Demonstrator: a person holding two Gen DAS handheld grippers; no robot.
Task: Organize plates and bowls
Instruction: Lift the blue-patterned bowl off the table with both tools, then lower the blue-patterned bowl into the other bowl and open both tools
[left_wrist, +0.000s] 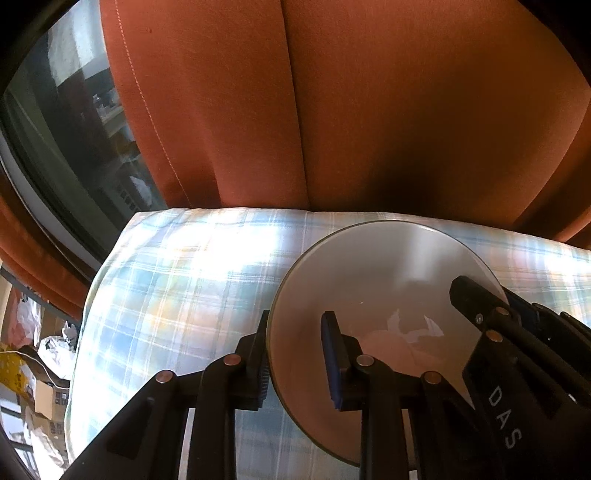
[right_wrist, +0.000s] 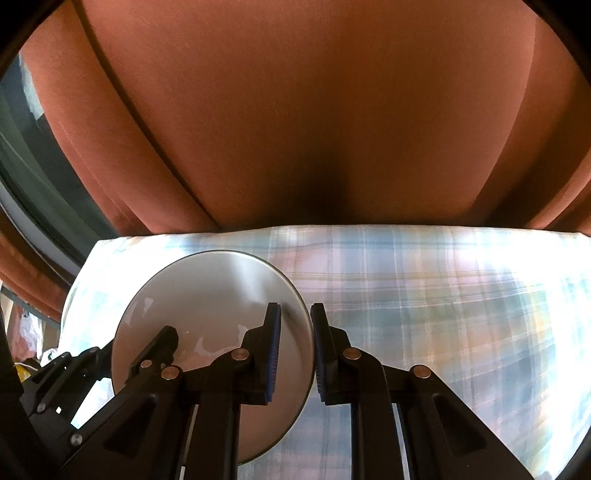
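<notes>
Two tongs are pinching opposite edges of one white bowl (left_wrist: 388, 295) as it is being held over a plaid cushion (left_wrist: 177, 280), with an orange sofa back (left_wrist: 332, 110) rising beyond both tools. Behind the tongs, the sofa is filling most of each view; beneath them, the cushion is catching bright sunlight. Between them, the bowl is sitting tilted, its left rim clamped by the left gripper (left_wrist: 295, 360) and its right rim clamped by the right gripper (right_wrist: 295, 350). Judging by this, the organizing is looking barely begun: no stack, plates or other bowls are showing, so sorting is remaining ahead.
</notes>
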